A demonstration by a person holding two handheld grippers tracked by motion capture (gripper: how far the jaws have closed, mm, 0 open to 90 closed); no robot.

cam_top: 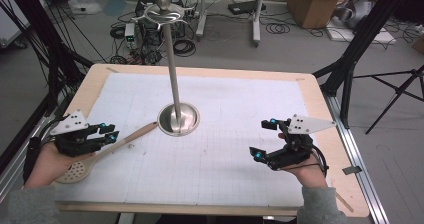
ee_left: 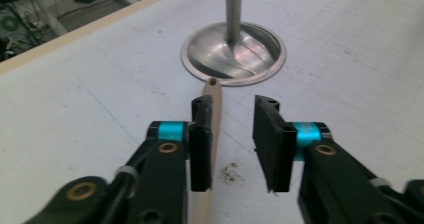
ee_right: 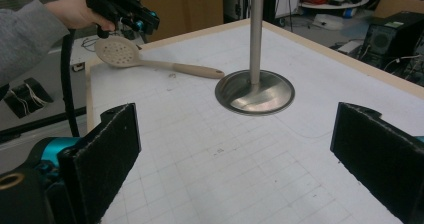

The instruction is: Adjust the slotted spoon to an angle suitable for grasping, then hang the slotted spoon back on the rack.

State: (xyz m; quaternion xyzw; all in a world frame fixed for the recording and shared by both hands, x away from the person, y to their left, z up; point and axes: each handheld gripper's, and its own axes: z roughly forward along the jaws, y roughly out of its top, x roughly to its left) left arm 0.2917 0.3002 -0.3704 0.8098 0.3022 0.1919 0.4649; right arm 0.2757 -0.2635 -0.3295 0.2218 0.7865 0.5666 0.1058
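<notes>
A beige slotted spoon (cam_top: pixel 125 140) (ee_right: pixel 165 66) lies flat on the white gridded mat (cam_top: pixel 225 159), its handle end (ee_left: pixel 216 91) pointing at the round base of a metal stand (cam_top: pixel 178 119) (ee_left: pixel 233 54) (ee_right: pixel 255 91). My left gripper (cam_top: pixel 108 131) (ee_left: pixel 233 104) (ee_right: pixel 135 16) hovers over the spoon's bowl end, open. The handle runs below its left jaw, and nothing is pressed between the pads. My right gripper (cam_top: pixel 264 139) (ee_right: pixel 235 149) rests at the mat's right side, wide open and empty, facing the stand.
The stand's thin pole rises from the mat's middle to a hooked ring and knob (cam_top: pixel 162 14). A wooden table border (cam_top: pixel 325 109) frames the mat. Beyond the table are cables, tripod legs (cam_top: pixel 395 99) and cardboard boxes (cam_top: pixel 320 4) on the floor.
</notes>
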